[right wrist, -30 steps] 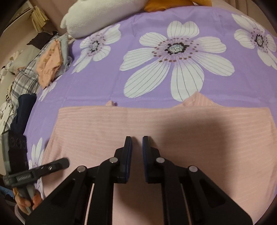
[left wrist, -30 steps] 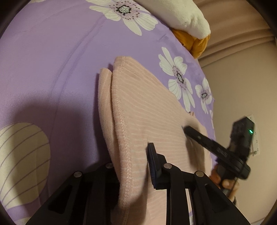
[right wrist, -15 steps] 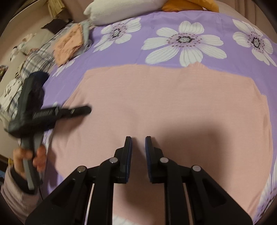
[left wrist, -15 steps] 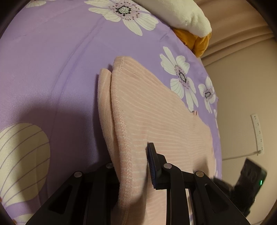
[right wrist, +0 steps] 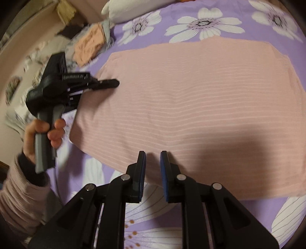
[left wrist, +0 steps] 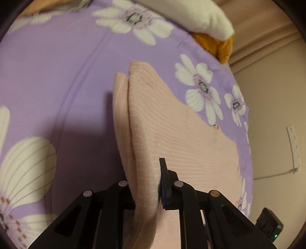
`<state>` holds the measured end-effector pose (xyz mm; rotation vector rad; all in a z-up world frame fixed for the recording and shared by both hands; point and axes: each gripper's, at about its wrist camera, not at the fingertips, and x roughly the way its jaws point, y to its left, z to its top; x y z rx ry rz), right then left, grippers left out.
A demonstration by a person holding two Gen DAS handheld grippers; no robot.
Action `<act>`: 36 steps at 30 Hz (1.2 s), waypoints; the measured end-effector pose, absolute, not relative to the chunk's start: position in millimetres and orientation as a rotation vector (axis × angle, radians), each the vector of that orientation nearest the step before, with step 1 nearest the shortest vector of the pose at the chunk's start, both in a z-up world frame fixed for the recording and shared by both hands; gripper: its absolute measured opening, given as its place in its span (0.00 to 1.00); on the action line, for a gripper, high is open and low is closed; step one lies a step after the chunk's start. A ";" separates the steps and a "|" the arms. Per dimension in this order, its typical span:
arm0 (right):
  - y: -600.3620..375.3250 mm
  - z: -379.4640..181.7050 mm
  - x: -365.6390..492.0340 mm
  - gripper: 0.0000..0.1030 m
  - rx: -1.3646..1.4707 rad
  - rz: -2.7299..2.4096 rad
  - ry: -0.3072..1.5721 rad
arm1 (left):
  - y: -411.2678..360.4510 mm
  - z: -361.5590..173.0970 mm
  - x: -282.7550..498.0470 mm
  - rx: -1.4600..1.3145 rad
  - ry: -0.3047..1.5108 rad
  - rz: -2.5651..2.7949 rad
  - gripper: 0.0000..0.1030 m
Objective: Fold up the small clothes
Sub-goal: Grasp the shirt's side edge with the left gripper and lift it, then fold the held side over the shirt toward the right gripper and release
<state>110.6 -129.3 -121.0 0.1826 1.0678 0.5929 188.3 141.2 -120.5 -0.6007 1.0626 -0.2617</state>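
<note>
A pink ribbed garment (right wrist: 191,107) lies flat on the purple flowered bed cover (right wrist: 220,24). In the left wrist view the garment (left wrist: 172,134) has its left edge lifted, and my left gripper (left wrist: 147,183) is shut on that edge, with cloth between its fingers. From the right wrist view the left gripper (right wrist: 112,83) reaches over the garment's left side. My right gripper (right wrist: 153,162) hovers at the garment's near edge with its jaws a small gap apart and nothing between them.
A white pillow (left wrist: 200,17) and an orange cushion (left wrist: 218,46) lie at the head of the bed. A heap of other clothes (right wrist: 89,42) sits at the far left. A wall with a power strip (left wrist: 293,147) stands right of the bed.
My right gripper has pulled back from over the middle of the garment to its near edge. My left gripper still holds the left edge, slightly raised.
</note>
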 end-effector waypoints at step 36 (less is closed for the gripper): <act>-295.4 -119.9 110.7 0.40 0.728 0.430 0.872 | -74.8 -84.7 182.6 -0.285 1.294 -0.400 0.57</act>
